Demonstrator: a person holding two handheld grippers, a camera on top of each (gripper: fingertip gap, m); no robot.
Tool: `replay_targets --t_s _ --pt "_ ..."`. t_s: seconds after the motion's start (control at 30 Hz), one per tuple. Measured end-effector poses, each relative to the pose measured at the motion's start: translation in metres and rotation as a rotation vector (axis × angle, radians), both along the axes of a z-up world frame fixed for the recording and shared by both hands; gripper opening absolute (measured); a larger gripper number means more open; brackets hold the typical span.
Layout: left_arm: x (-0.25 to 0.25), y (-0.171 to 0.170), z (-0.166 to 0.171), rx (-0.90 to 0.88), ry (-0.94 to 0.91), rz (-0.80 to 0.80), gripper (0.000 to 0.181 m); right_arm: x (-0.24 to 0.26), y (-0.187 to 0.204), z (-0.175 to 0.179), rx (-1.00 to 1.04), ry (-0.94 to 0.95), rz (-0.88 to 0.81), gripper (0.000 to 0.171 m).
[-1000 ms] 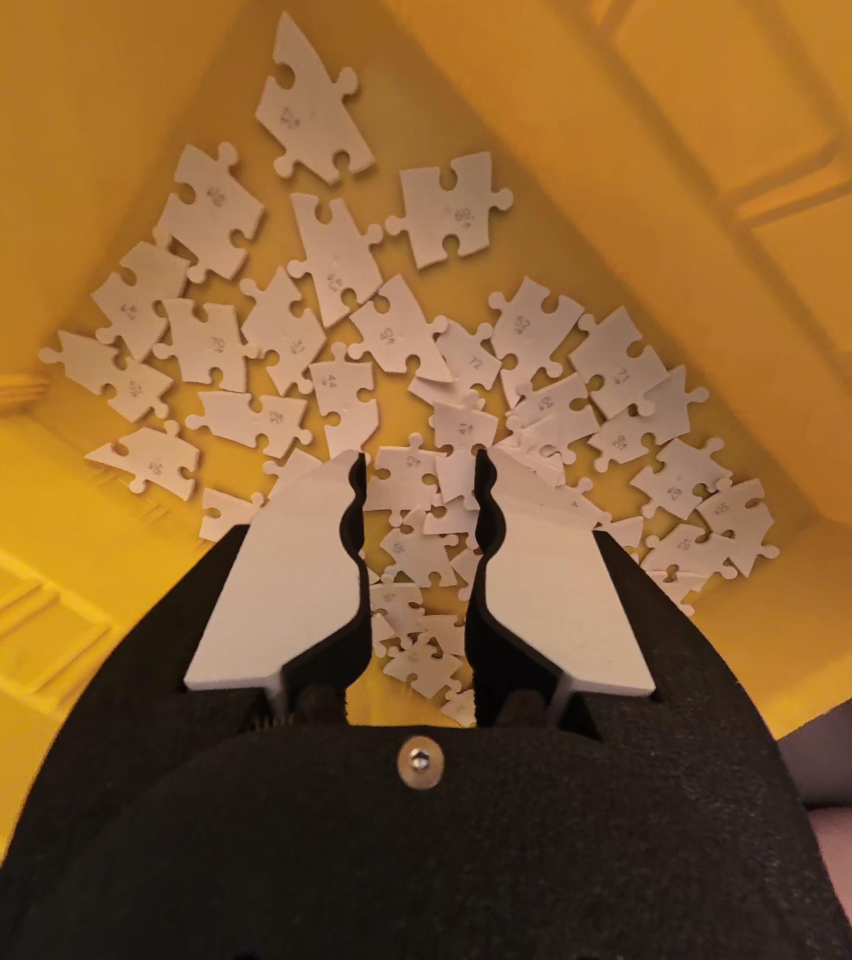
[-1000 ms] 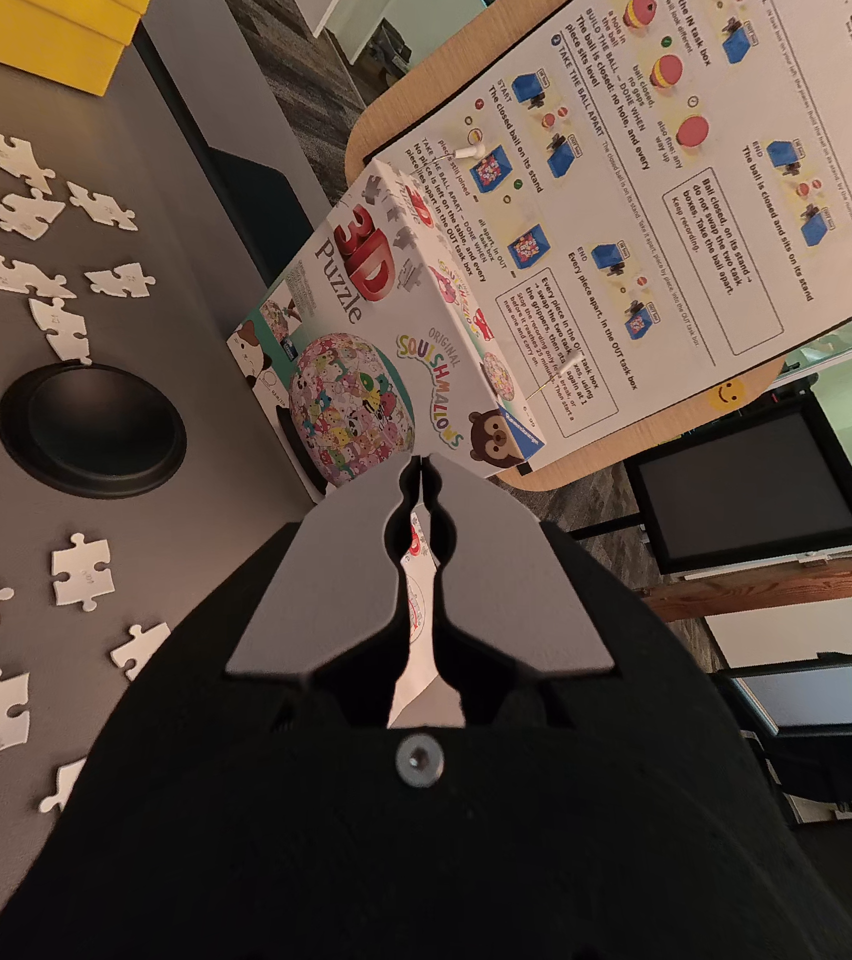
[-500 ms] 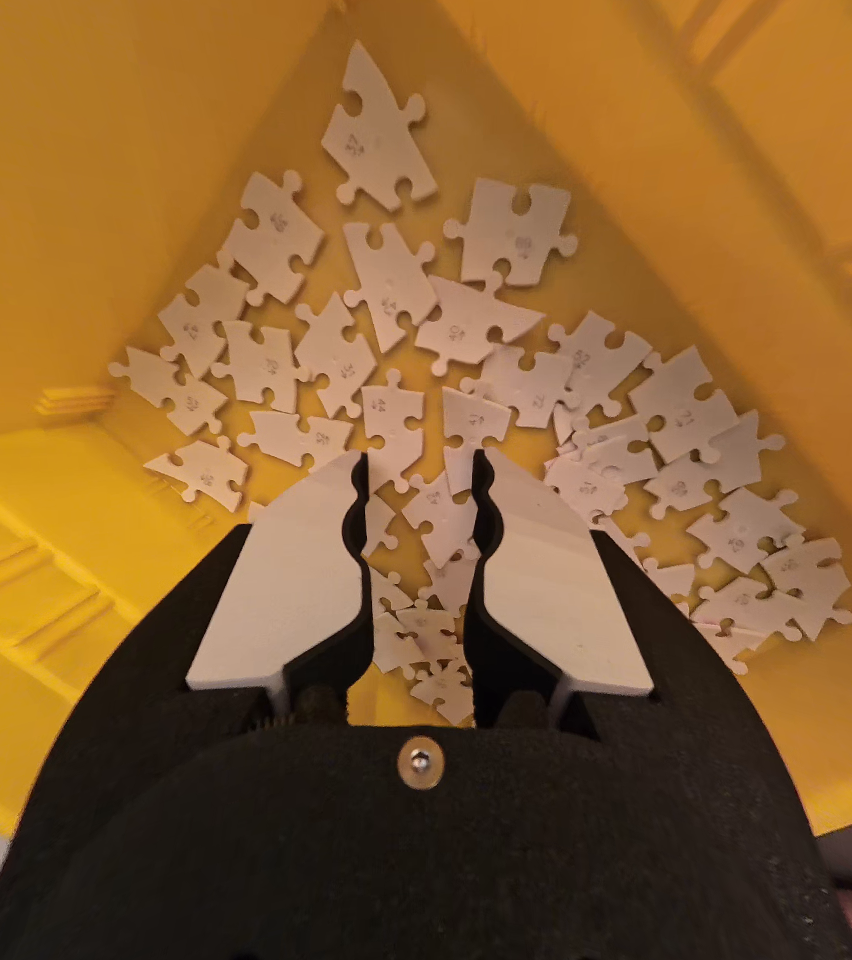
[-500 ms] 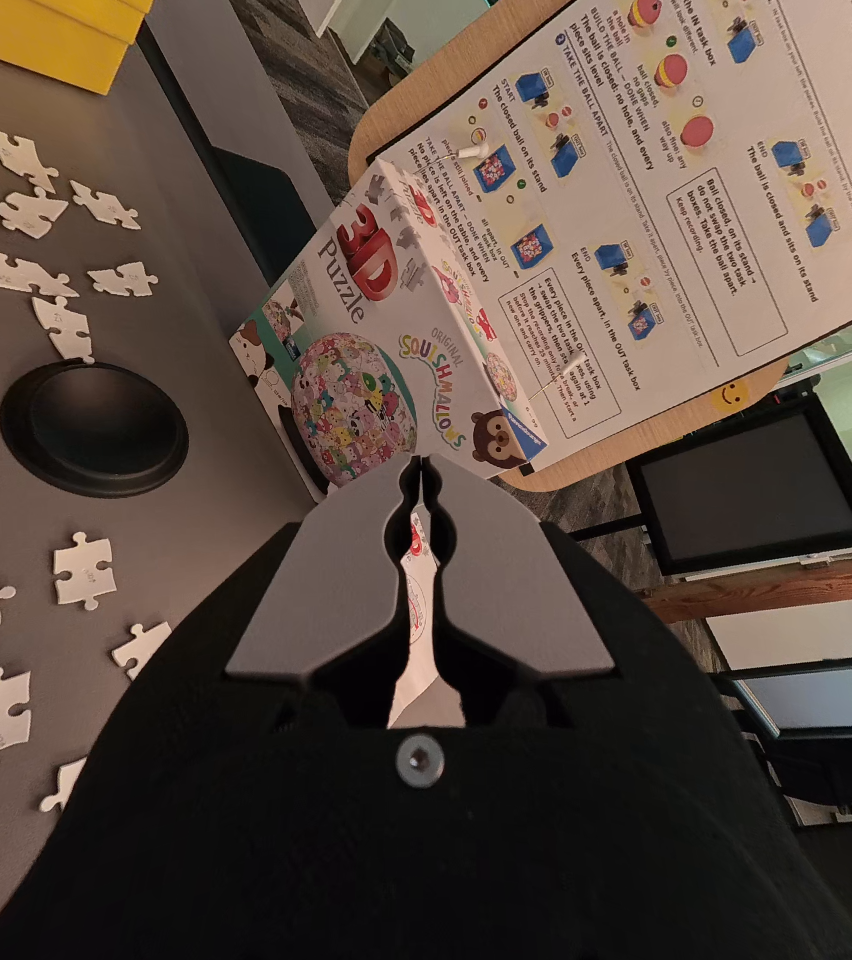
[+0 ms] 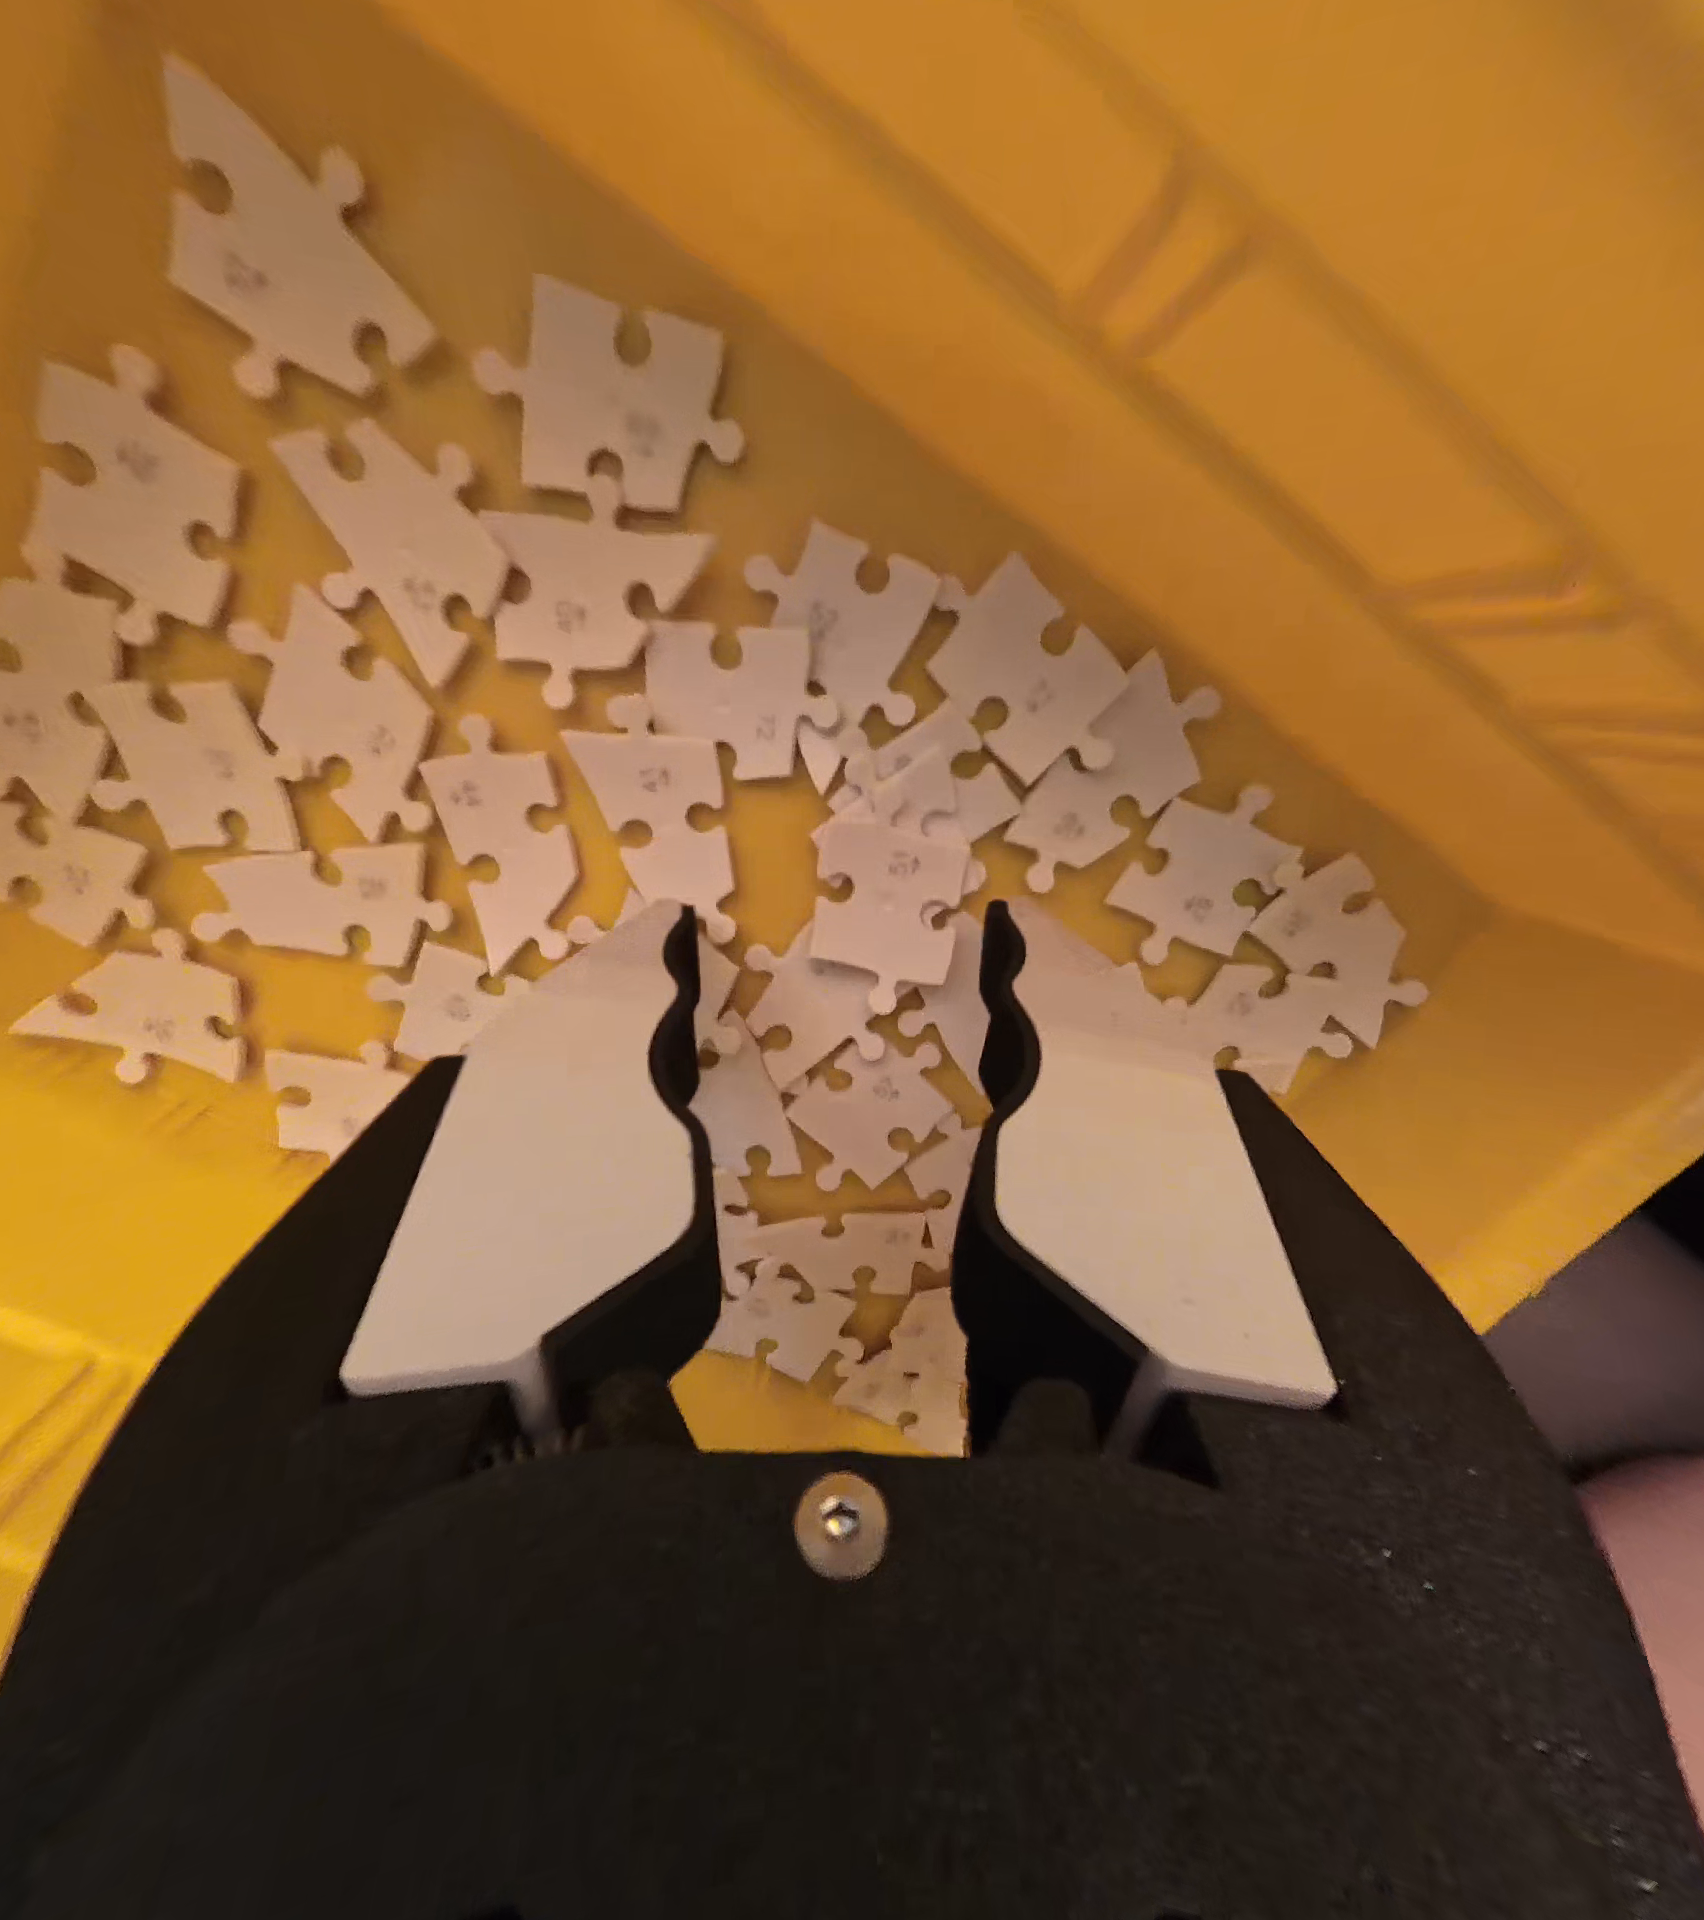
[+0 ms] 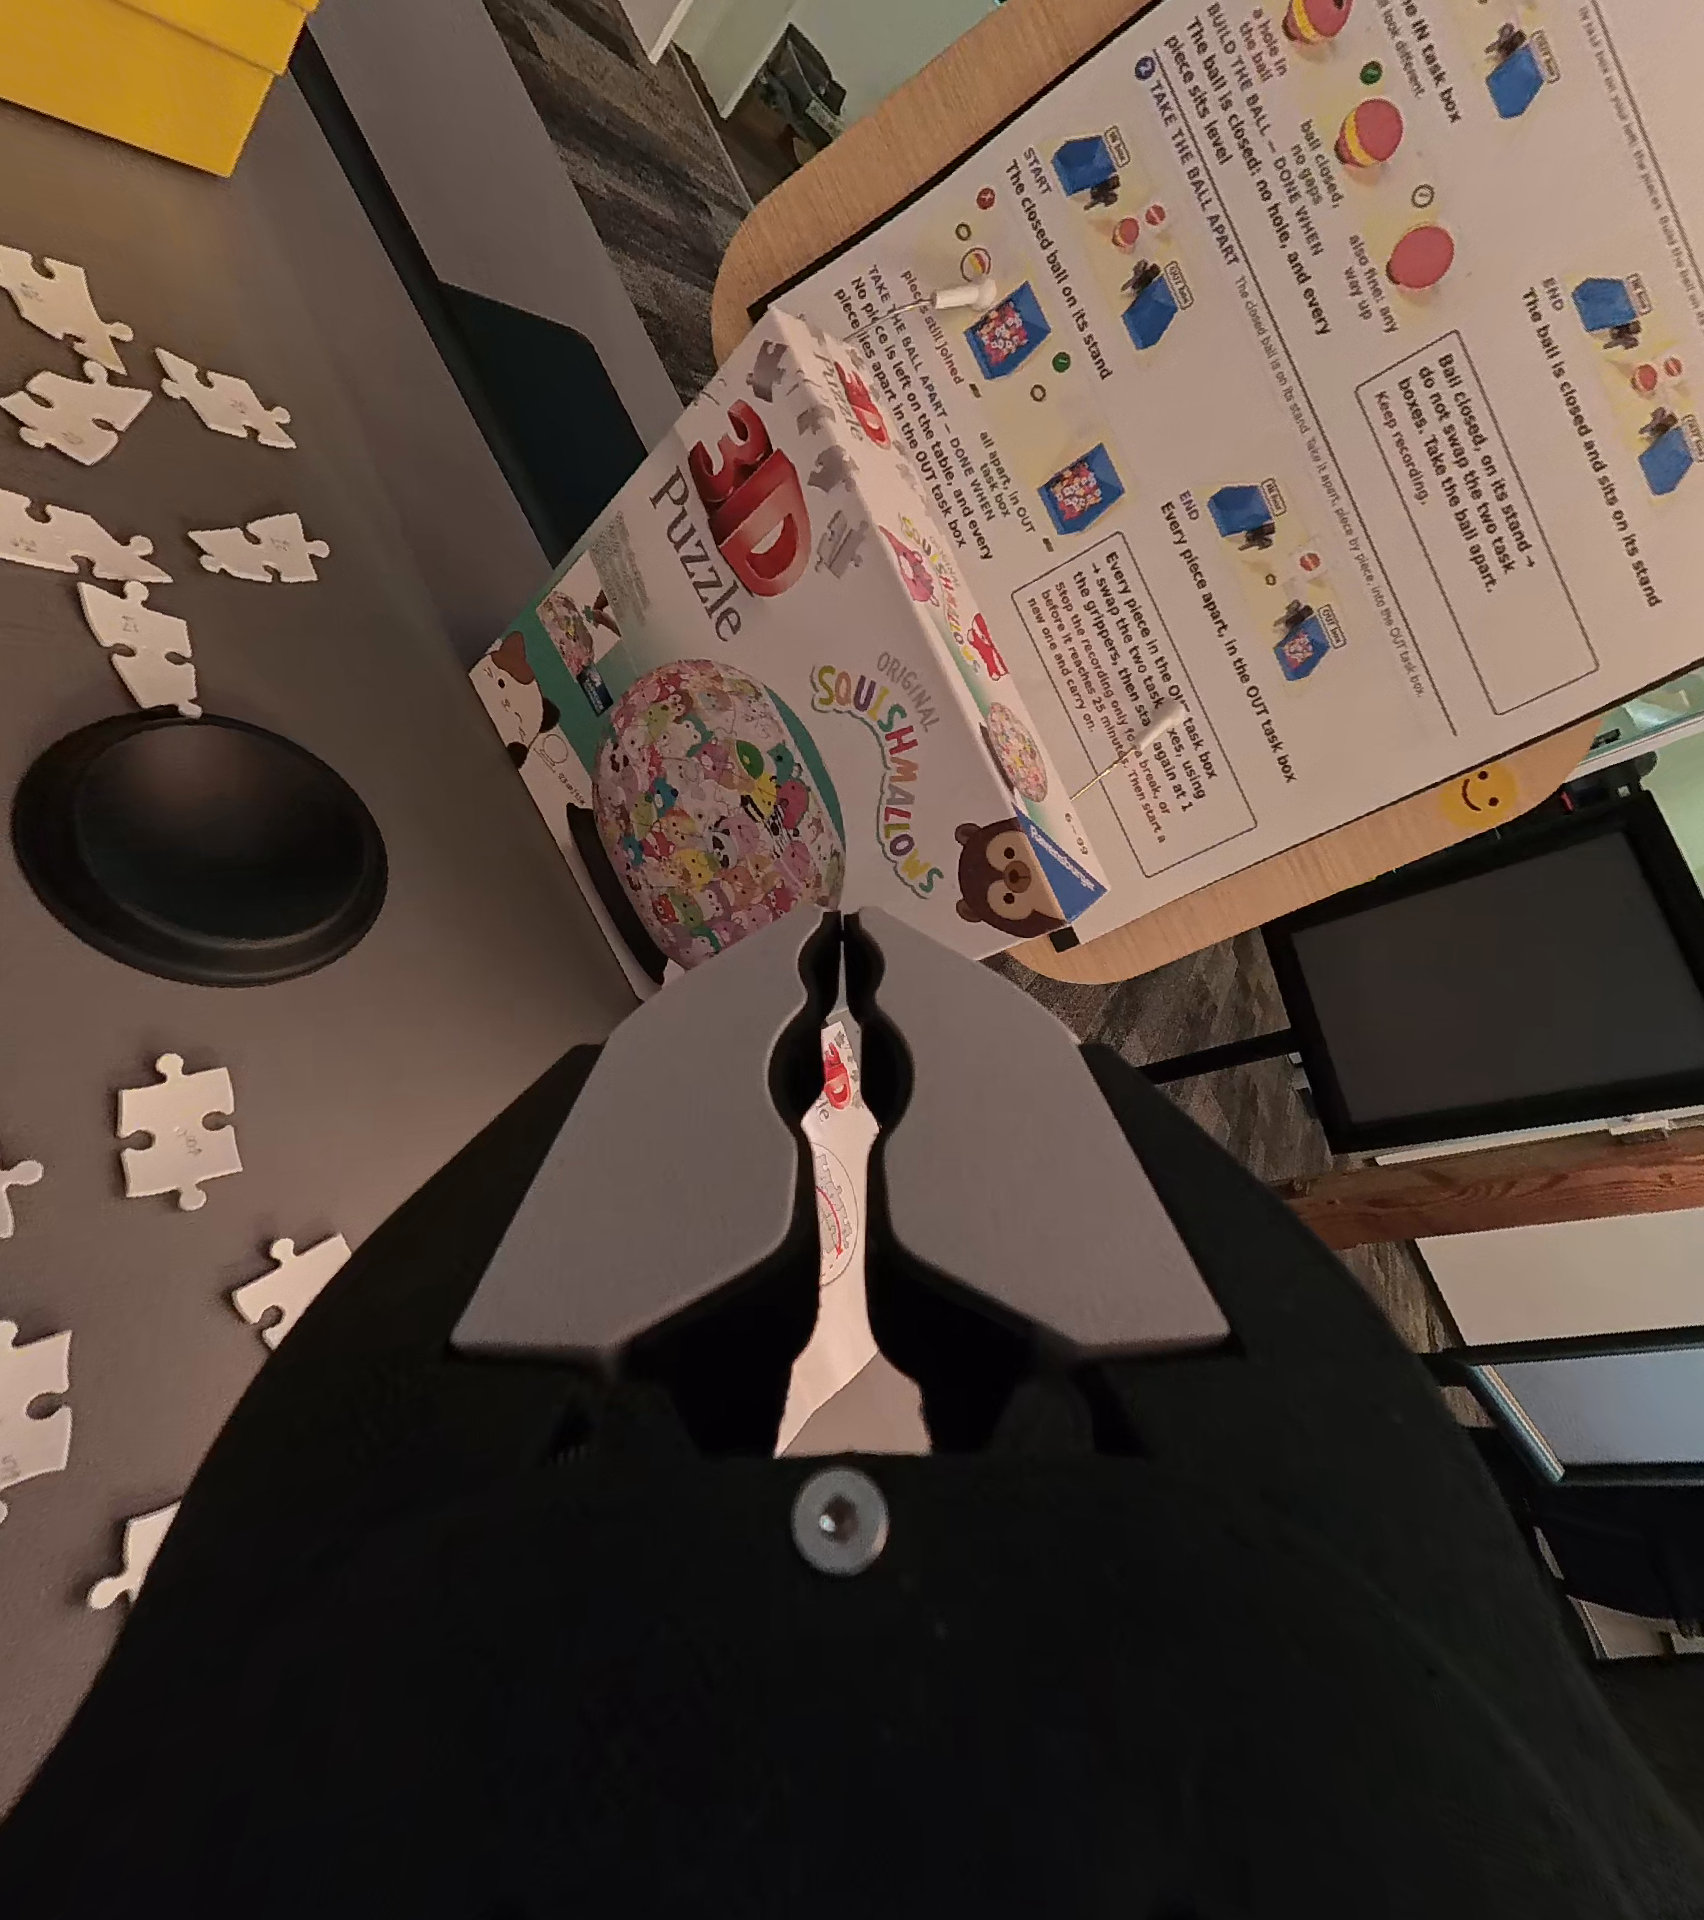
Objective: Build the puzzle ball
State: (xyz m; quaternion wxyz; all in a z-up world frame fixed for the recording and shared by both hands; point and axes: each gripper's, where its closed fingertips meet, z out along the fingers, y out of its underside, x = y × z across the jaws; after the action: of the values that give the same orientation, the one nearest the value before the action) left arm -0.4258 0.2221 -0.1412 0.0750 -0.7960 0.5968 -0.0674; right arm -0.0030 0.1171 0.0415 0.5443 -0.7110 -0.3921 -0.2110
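Observation:
In the left wrist view, many white puzzle pieces (image 5: 536, 623) lie face down on the floor of a yellow bin (image 5: 1191, 436). My left gripper (image 5: 840, 920) is open and hovers low over the pile. One white piece (image 5: 884, 899) lies on top of the heap just beyond the gap between the fingertips; I cannot tell whether it touches them. In the right wrist view, my right gripper (image 6: 843, 923) is shut with nothing between its fingers, held above the grey table (image 6: 391, 582). Several white pieces (image 6: 178, 1132) lie spread on the table around a black round stand (image 6: 199, 847).
The puzzle's printed box (image 6: 786, 665) stands at the table's far edge, just beyond my right fingertips. Behind it stand an instruction sheet on a wooden board (image 6: 1399, 343) and a dark monitor (image 6: 1513, 966). A corner of the yellow bin (image 6: 89, 73) shows at top left.
My left gripper has shifted over the pile inside the bin and its fingers stand a little wider apart. The pieces have slid about. The right gripper has barely moved.

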Motion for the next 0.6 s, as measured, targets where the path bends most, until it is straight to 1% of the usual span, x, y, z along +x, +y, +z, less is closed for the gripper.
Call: replay_targets --t_s 0.13,0.27,0.37,0.6 --pt "-0.0033 -0.0024 -0.0069 -0.005 0.044 -0.022 0.051 0.001 0.0004 -0.0015 -0.006 -0.002 -0.002 0.001" --pt "-0.0005 -0.0005 -0.0054 0.009 0.036 -0.022 0.04 0.0005 0.0004 -0.0018 -0.008 -0.003 -0.001 0.001" --pt "-0.0005 0.0008 -0.0045 0.016 0.033 -0.017 0.039 -0.0001 0.0002 -0.002 -0.009 -0.007 0.0 0.001" --pt "0.0001 0.0029 0.0024 0.027 0.001 0.002 0.027 -0.0001 0.0007 -0.0029 -0.01 -0.009 0.0 0.001"
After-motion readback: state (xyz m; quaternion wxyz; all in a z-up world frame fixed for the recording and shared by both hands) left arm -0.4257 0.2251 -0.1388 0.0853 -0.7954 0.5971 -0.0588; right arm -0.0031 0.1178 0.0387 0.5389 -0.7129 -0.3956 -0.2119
